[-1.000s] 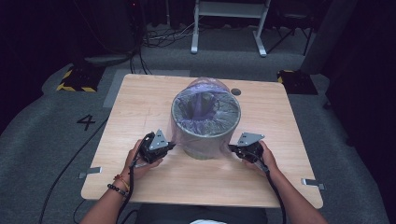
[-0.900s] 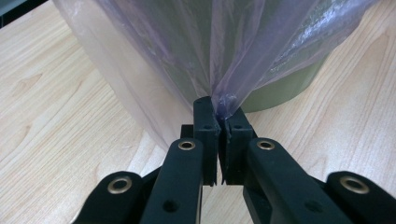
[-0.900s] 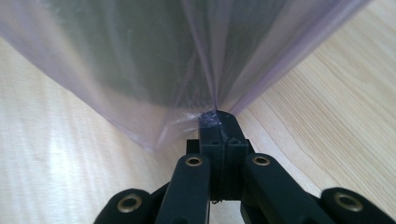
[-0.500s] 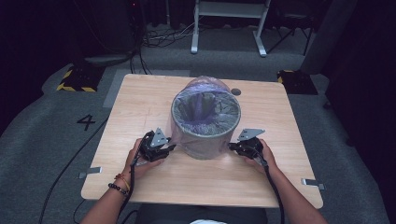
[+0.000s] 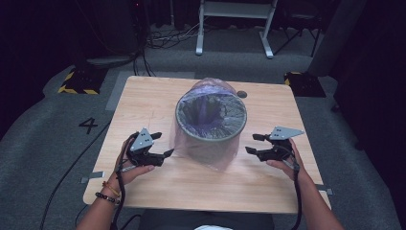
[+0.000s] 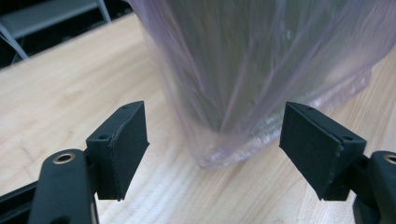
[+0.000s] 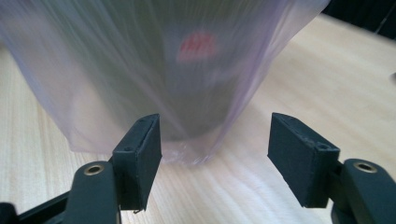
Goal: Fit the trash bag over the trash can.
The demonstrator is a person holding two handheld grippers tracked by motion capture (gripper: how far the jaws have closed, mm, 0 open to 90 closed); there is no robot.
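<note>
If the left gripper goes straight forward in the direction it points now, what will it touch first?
Most likely the plastic bag hanging down the outside of the bin. It fills the line between the left gripper's open jaws; the exact gap is unclear.

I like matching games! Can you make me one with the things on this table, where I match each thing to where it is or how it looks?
Things:
1. grey round wire-mesh bin
2. thin see-through purple plastic bag
3. left gripper
4. light wooden table

Descriptions:
A. held in a hand, black jaws apart, nothing between them
B. carries everything else
C. stands upright in the middle of the table
D. pulled over the bin's rim, hanging down its outside to the tabletop

Pairs: 1-C, 2-D, 3-A, 4-B
</note>
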